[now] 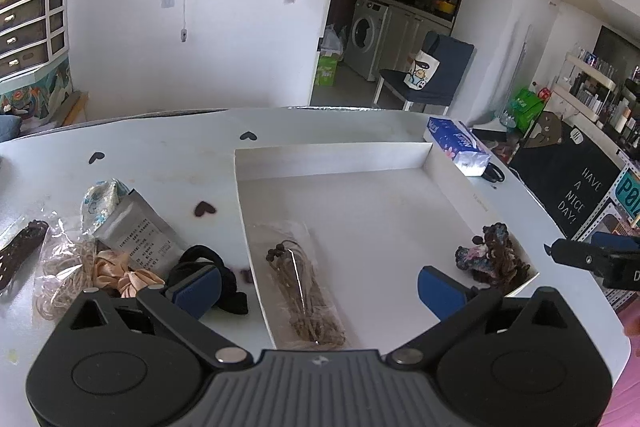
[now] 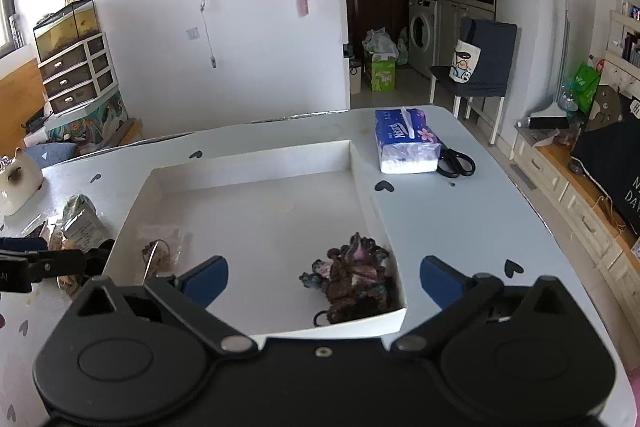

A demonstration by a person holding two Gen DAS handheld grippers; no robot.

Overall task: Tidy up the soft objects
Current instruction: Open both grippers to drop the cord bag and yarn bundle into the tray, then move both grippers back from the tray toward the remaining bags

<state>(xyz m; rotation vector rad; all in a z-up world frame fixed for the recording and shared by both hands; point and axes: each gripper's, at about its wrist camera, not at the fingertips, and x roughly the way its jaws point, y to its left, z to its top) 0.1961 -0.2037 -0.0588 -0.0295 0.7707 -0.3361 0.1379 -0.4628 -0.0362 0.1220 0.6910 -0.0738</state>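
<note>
Left wrist view is showing the left hand-held gripper (image 1: 318,287) hanging wide apart, holding nothing, beside the black band (image 1: 208,267) on the worktop (image 1: 160,155). The right hand-held gripper (image 2: 324,281) is spread too, over the scrunchie (image 2: 352,275) in the box (image 2: 256,163). Next, the band probably needs pinching.

A shallow white cardboard tray (image 2: 362,183) sits on the pale round table (image 2: 480,227), directly ahead of the right gripper (image 2: 324,277). Inside it, a dark multicoloured knitted scrunchie bundle (image 2: 352,279) lies in the near right corner, between that gripper's spread fingers, and a clear bag of brown hair ties (image 1: 308,291) lies along the near left wall, between the fingers of the left gripper (image 1: 320,287). Left of the tray, on the table, a black hair band (image 1: 236,287) rests by the left gripper's left finger, with a peach satin scrunchie (image 1: 120,271) and a grey foil packet (image 1: 140,235) further left. Beyond the tray's far right corner lies a blue tissue pack (image 2: 404,143), with black scissors (image 2: 458,163) touching its right side.
</note>
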